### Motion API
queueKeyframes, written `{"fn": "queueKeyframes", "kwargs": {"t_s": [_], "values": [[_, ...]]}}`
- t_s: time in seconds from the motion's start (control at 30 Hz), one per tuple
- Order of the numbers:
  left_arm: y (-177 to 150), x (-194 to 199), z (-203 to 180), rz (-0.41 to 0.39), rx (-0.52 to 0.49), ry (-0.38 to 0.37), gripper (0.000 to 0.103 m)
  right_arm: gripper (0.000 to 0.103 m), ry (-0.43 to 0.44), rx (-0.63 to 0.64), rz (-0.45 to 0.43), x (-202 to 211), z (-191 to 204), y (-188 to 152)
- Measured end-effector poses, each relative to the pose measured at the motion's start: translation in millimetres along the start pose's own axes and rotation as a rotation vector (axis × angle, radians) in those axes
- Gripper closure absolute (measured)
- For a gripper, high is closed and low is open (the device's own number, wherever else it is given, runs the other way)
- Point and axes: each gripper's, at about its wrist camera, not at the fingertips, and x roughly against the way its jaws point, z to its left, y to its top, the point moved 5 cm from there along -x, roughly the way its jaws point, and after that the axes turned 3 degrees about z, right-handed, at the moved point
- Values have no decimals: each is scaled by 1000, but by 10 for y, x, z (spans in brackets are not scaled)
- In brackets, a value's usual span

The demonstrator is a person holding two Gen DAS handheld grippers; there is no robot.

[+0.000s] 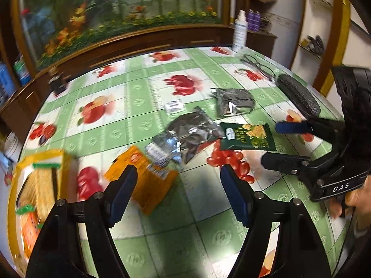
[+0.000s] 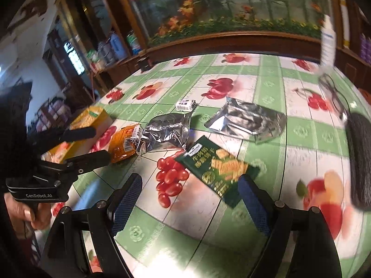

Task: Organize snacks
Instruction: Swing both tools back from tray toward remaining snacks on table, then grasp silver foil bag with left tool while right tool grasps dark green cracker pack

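Left wrist view, bottom centre: left gripper (image 1: 178,192) jaws wide apart, nothing between, above fruit-print tablecloth (image 1: 139,92). Orange packet (image 1: 143,176) just beyond left finger; crumpled silver bag (image 1: 190,134) at centre; green cracker packet (image 1: 249,137) touching its right edge; second silver bag (image 1: 234,102) above; yellow cracker box (image 1: 39,185) at lower left. Right gripper (image 1: 276,142) at right edge, jaws open, empty.

Right wrist view, bottom centre: right gripper (image 2: 190,199) jaws open, empty. Green cracker packet (image 2: 218,169) flat, just ahead between fingers. Small white packet (image 2: 185,105) above centre. Left gripper (image 2: 99,143) at left, open.
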Motion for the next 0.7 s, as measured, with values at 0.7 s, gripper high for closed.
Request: {"fn": "queueKeyframes", "kwargs": {"t_s": [0.7], "values": [[361, -679, -268, 103, -276, -61, 29, 20, -40, 234, 194, -526, -68, 139]]}}
